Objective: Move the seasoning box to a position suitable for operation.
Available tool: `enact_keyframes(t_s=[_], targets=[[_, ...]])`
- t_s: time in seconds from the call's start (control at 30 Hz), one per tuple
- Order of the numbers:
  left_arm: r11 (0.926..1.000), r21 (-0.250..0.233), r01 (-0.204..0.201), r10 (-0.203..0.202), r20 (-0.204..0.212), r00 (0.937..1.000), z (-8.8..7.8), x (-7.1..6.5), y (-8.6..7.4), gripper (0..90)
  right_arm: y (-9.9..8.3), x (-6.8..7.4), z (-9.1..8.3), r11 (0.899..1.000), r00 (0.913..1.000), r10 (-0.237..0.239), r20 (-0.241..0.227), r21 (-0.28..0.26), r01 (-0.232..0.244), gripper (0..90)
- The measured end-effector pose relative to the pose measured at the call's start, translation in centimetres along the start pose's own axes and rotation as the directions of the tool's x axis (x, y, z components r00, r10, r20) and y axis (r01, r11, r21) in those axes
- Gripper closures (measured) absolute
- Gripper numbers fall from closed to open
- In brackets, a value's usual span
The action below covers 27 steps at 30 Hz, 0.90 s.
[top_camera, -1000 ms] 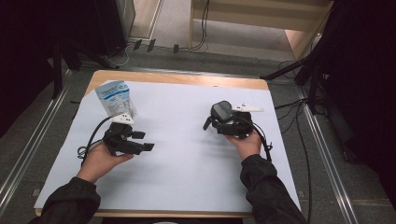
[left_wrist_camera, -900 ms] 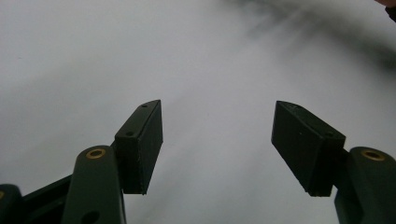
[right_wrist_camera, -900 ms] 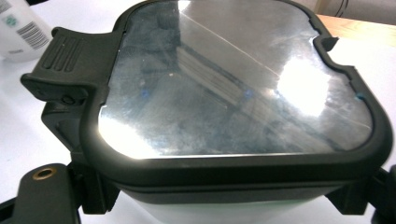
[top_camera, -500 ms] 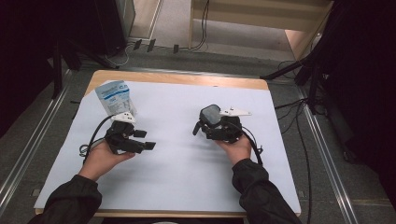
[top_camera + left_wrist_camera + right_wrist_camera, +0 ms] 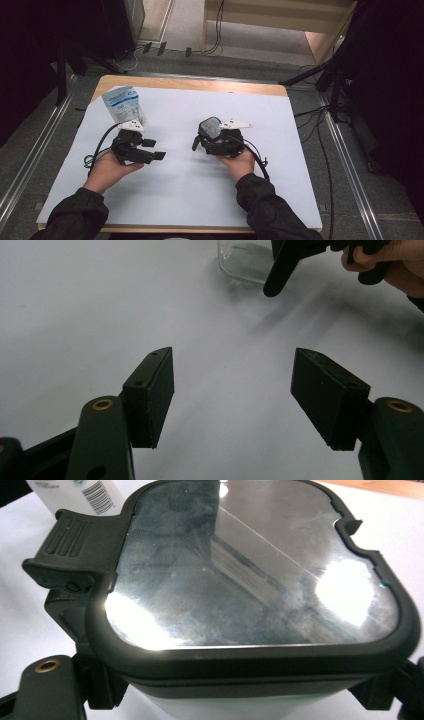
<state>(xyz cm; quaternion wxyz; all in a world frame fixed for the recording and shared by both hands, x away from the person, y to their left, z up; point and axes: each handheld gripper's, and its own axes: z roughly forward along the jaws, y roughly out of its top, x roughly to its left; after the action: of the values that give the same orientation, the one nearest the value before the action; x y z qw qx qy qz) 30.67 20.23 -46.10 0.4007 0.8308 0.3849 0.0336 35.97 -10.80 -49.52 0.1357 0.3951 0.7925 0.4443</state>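
Container (image 5: 260,580), a clear glass box under a black-rimmed lid with side latches, is held between the jaws of the right gripper (image 5: 212,142) near the middle of the white table (image 5: 300,165), and it is seen from close above in the right gripper view, where the jaws are closed against its two sides just below the lid's rim. The grip is taken low and on the sides, probably so that the lid and its latch (image 5: 70,547) are left free to be worked from above or from the other hand. In the left gripper view the glass base (image 5: 245,262) appears to rest on or just above the table surface; which of the two cannot be told. The left gripper (image 5: 152,155) is held well apart from the box, its jaws spread wide with nothing between them, and it is pointed toward the box, a stance judged to be one of readiness for a latch or the lid. A white and blue pouch (image 5: 121,102) stands at the far left corner of the table, just behind the left gripper, out of the working space.
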Motion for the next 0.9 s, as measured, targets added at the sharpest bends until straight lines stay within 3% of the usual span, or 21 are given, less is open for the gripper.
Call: enact_keyframes(t_s=[0.27, 0.3, 0.67, 0.9], targets=[[1.0000, -0.005, 0.007, -0.007, -0.001, 1.0000, 0.1, 0.0, -0.1, 34.7, -0.3, 1.5, 1.1, 1.000, 0.9998, -0.013, -0.016, 0.017, 0.013, 16.3], [1.0000, -0.001, 0.005, -0.005, 0.000, 1.0000, 0.0, 0.1, -0.1, 34.7, -0.5, 1.8, 1.4, 0.999, 0.9994, -0.034, -0.010, 0.025, 0.034, 16.2], [0.9999, -0.004, 0.011, -0.011, -0.005, 0.9999, 0.2, 0.1, -0.2, 34.5, -1.0, 2.4, 1.7, 0.997, 0.9970, -0.076, 0.013, 0.003, 0.076, 15.7], [1.0000, 0.003, 0.008, -0.008, -0.005, 1.0000, 0.2, 0.2, -0.2, 34.4, -1.0, 2.1, 1.7, 1.000, 0.9991, -0.029, -0.030, 0.008, 0.029, 12.4]])
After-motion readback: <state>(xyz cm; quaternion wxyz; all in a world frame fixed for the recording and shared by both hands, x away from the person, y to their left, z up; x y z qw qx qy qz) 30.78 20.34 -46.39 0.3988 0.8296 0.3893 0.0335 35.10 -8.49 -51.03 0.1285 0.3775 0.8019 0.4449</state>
